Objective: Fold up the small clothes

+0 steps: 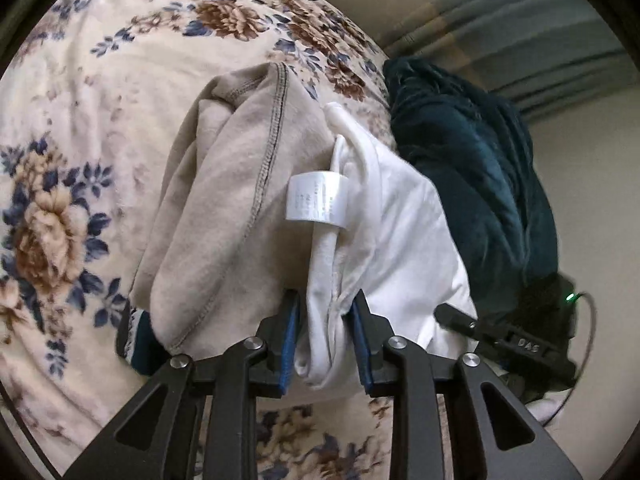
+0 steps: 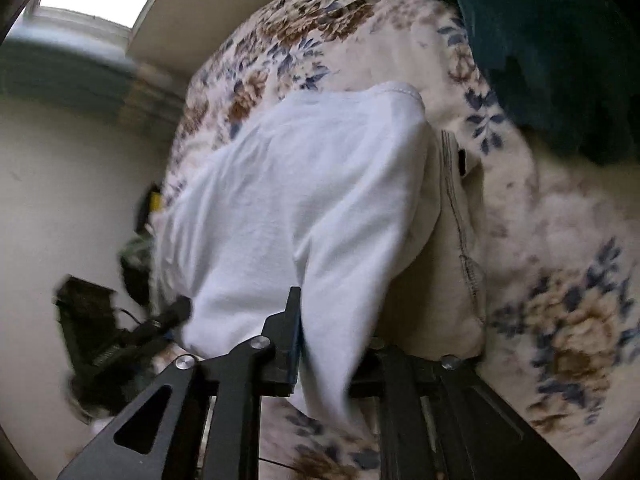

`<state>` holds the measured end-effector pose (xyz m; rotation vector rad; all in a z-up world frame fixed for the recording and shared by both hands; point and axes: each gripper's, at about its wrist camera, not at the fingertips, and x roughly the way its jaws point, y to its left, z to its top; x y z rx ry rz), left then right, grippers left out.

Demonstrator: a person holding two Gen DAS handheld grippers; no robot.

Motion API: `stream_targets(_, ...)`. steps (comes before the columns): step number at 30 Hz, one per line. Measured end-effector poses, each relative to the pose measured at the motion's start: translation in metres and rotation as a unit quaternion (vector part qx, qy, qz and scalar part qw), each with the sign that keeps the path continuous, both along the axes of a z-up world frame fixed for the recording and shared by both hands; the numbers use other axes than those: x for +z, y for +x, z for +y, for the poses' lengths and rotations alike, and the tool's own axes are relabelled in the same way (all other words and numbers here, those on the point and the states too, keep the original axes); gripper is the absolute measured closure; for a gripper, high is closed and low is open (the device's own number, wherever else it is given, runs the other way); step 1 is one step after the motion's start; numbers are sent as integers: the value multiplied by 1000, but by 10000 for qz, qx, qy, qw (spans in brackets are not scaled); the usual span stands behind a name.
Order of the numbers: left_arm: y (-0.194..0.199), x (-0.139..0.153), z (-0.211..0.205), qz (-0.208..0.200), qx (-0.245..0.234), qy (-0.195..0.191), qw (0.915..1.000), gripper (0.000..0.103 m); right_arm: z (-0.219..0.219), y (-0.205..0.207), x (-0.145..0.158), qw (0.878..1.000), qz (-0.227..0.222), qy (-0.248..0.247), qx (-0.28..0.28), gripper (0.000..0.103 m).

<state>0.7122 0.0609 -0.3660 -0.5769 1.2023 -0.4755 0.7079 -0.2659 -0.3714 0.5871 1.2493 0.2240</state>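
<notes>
My left gripper (image 1: 326,328) is shut on a bunched edge of a white garment (image 1: 400,220), whose care label (image 1: 316,200) curls just ahead of the pads. A beige garment (image 1: 224,208) with dark stitching hangs beside it on the left, draped over the left finger. In the right wrist view the white garment (image 2: 300,180) spreads ahead of my right gripper (image 2: 330,332). It falls between the fingers and covers the right one. The left pad shows beside the cloth, which hangs loose and blurred. The beige garment (image 2: 436,280) lies under it on the right.
A cream floral blanket (image 1: 100,100) covers the bed below both garments. A dark teal blanket (image 1: 472,160) is heaped at the bed's edge, seen top right in the right wrist view (image 2: 552,40). Grey curtains (image 1: 540,40) and a pale wall stand beyond. The right gripper's body (image 1: 520,344) is close on the right.
</notes>
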Motion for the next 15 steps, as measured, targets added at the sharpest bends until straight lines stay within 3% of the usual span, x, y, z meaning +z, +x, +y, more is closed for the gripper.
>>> stream_targets(1,-4,8,-5,-33,-43,219,9997,80,2,-3,3,9997,23,-250,49,60)
stream_targets(4,-9,28,-16,-232,-139,873,9958,78,19,-19,24,9898,-43,-1426,12,42)
stream_targets(5,-13,38,-24,-395,-165,1309,9905,65,21,-24,27,9860,-60,-1667,-26,39)
stream_targets(6,-16,45,-30,-498,-175,1756,9830,45,27,-34,35,9787,-99,-2046,-118,30)
stream_targets(7,-21,54,-37,-599,-157,2190,9738,35,31,-41,42,9722,-121,-2330,-194,14)
stream_targets(8,-25,59,-40,-687,-124,2549,9644,18,36,-53,53,9629,-165,-2674,-316,7)
stream_targets(9,-31,66,-45,-787,-107,2851,9552,12,39,-62,60,9575,-207,-2851,-396,0)
stream_targets(11,-43,75,-49,-938,-117,3187,9431,11,42,-83,79,9452,-298,-3180,-672,0)
stream_targets(15,-67,97,-48,-1081,-182,3285,9381,10,38,-118,122,9297,-482,-3469,-1137,0)
